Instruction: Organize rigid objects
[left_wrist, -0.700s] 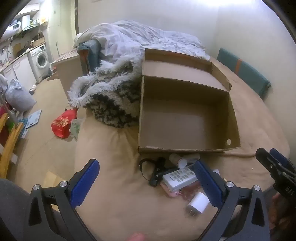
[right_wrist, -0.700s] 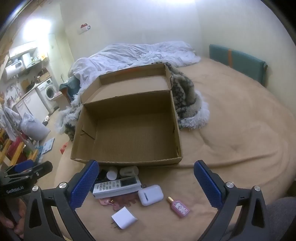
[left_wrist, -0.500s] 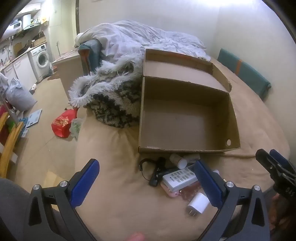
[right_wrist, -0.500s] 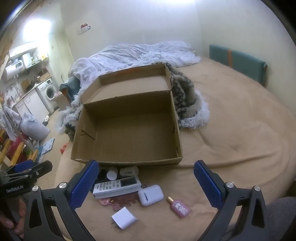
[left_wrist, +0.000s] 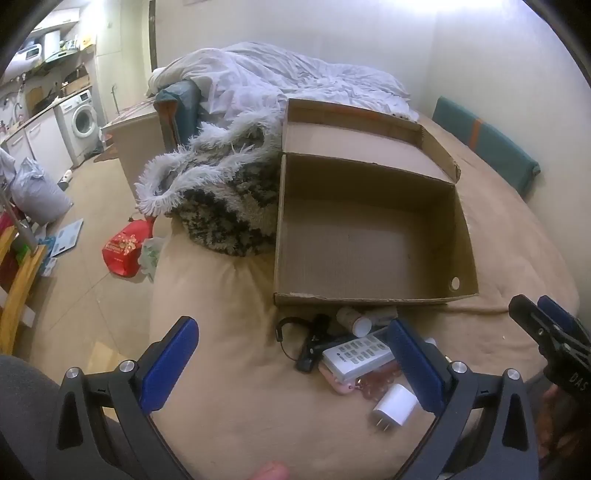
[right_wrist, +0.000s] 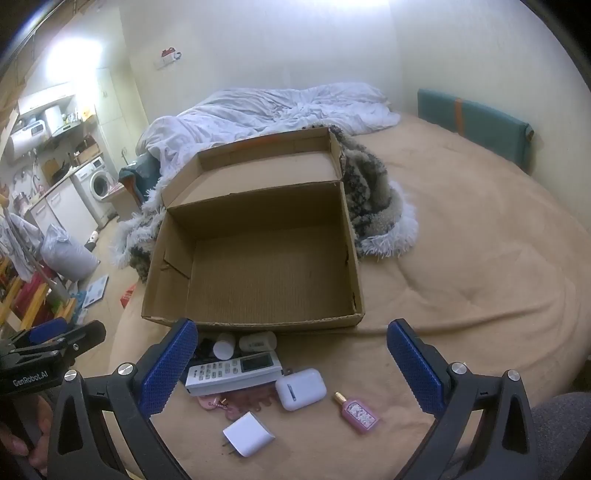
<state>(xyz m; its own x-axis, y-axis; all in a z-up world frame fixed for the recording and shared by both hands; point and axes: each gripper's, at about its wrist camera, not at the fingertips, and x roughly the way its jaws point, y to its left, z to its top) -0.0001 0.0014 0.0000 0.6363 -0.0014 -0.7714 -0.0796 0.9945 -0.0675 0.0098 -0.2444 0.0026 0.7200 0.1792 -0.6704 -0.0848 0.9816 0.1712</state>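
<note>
Both my hand-held grippers, left (left_wrist: 291, 363) & right (right_wrist: 291, 363), gape wide, holding nothing. Box (right_wrist: 258, 266) on bed (right_wrist: 480, 258); remote (right_wrist: 232, 371), charger (right_wrist: 249, 434), earbud case (right_wrist: 301, 388), perfume (right_wrist: 358, 410) lie just in front of box.

No visible change, prev vs now.

The open brown cardboard box (right_wrist: 258, 266) offers bare floor reachable from above, though its low front wall stands just behind the white remote control (right_wrist: 232, 371) and the cluttered small items beside it.
</note>
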